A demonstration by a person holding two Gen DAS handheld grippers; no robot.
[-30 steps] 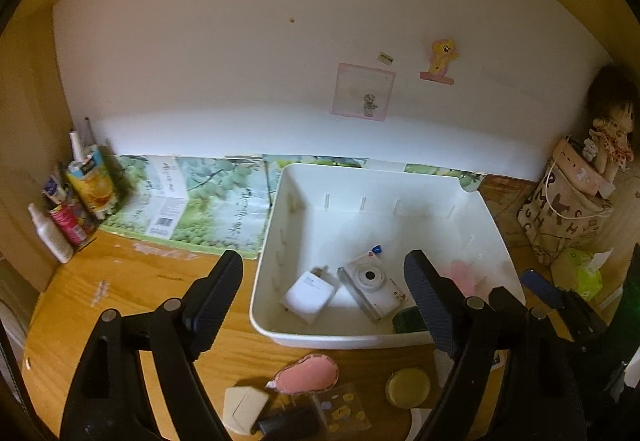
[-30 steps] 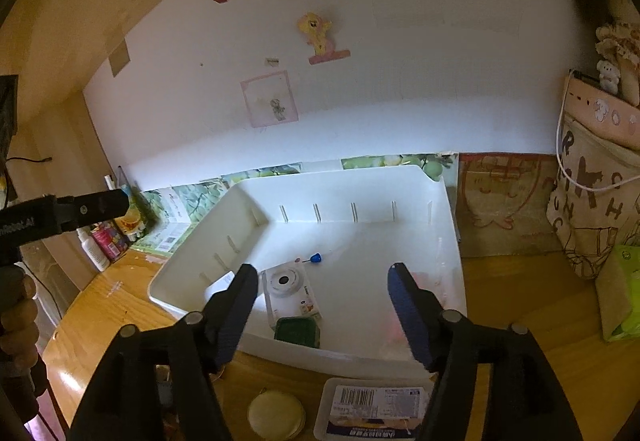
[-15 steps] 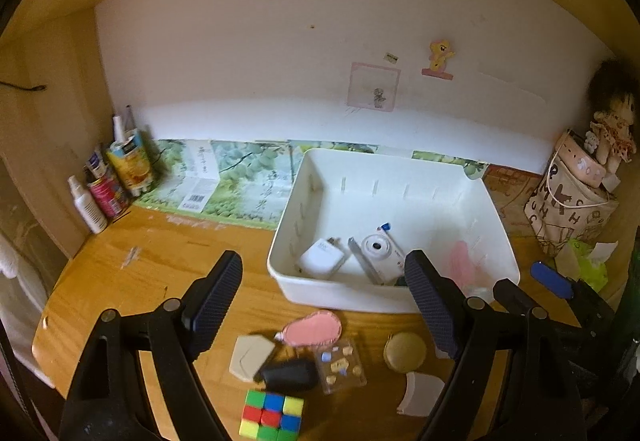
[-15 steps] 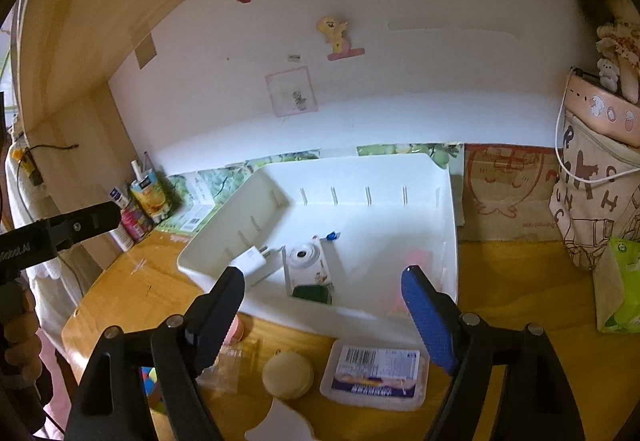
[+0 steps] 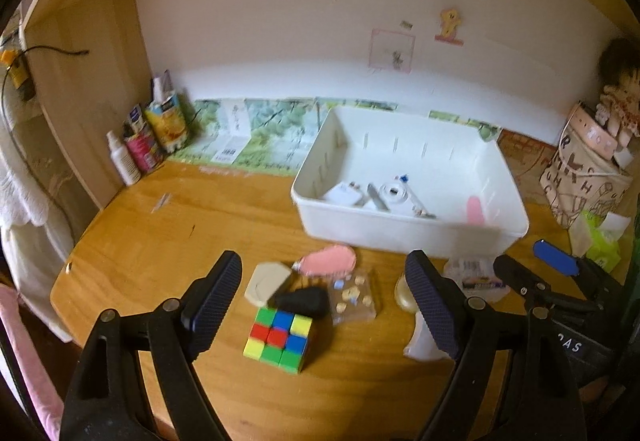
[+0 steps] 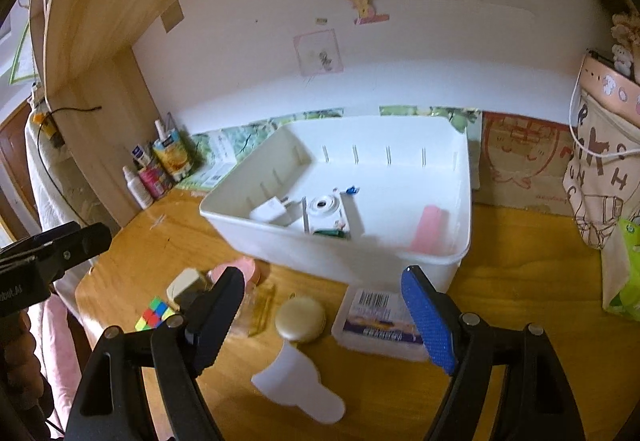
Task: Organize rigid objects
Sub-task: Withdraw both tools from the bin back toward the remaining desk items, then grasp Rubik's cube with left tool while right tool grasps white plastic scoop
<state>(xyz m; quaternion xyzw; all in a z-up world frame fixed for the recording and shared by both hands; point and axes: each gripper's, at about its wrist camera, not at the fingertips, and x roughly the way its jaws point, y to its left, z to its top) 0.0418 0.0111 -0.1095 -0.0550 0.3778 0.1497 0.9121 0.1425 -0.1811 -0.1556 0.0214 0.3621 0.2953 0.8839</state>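
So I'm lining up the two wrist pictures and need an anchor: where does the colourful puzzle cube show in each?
Left wrist: the puzzle cube lies low in the centre on the table, between the left gripper's fingers, in front of a black object.
Right wrist: the cube sits at lower left, partly hidden behind a finger.
Shared landmark: the white bin, beyond the cube in both.

place: home, bedroom desk nook | signs: wooden worktop (image 5: 168, 241); pony sticker (image 6: 362, 1) on wall; doll (image 5: 618, 97); lotion bottles (image 5: 138, 145); printed tote bag (image 6: 604, 181)
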